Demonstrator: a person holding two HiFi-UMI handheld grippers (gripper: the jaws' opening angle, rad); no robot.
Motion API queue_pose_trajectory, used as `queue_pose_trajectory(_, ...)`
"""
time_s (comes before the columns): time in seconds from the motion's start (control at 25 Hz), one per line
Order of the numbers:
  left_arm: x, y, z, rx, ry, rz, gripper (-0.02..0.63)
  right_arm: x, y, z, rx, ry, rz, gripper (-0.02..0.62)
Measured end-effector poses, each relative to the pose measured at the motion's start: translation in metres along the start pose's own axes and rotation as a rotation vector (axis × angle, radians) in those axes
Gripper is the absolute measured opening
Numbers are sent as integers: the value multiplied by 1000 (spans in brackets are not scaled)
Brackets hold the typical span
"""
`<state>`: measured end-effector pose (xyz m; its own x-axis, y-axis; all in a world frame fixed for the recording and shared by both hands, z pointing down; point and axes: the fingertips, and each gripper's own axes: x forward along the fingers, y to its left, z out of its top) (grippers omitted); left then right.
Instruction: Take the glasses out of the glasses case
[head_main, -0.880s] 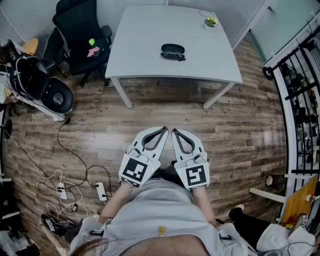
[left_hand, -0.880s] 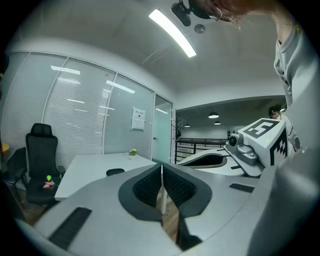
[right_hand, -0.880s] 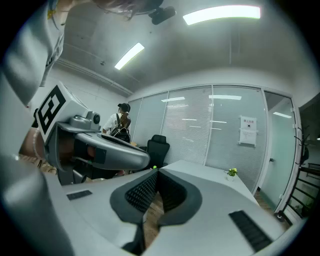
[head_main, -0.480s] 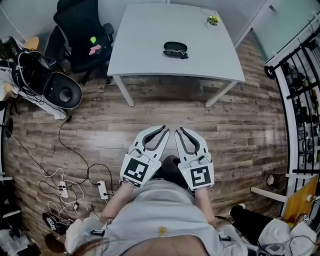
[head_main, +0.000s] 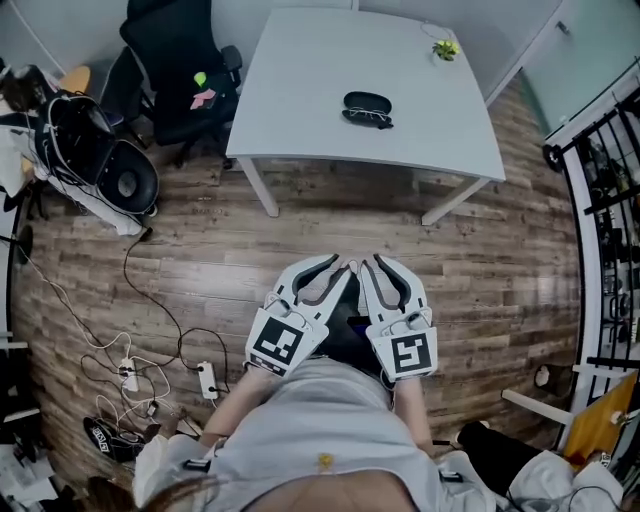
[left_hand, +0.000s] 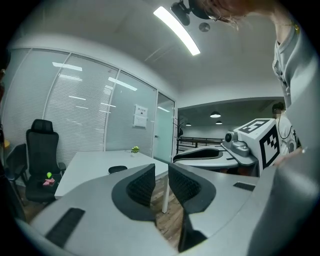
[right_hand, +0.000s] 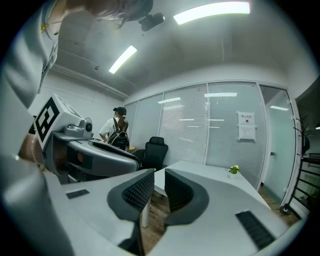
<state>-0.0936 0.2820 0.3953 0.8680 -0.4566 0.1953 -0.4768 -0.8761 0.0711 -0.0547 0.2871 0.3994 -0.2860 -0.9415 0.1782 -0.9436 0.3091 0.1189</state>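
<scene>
**Both grippers held at the waist, the glasses case far off on the table**

The left gripper (head_main: 337, 264) has its jaws only a narrow slit apart, with nothing in the gap but floor showing through. The right gripper (head_main: 372, 262) is the same: a thin gap and no object between the ribbed pads. The person holds the two side by side, close against the body. The tips nearly meet and point out over the wooden floor (head_main: 480, 260).

Well ahead of them stands a white table (head_main: 300, 90). On it lies the dark glasses case (head_main: 367, 101), with the glasses (head_main: 368, 117) lying against its near side. I cannot make out whether the case is open. A small green plant (head_main: 446, 48) sits at the table's far right corner. A black office chair (head_main: 180, 60) stands left of the table. Cables and a power strip (head_main: 205, 380) trail across the floor on the person's left.
</scene>
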Motion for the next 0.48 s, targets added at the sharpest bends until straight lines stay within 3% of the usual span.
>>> queue_pose_trajectory(0.48,82,73,38,17,-9,45,97,91,-67,27,-50,-44,65,57)
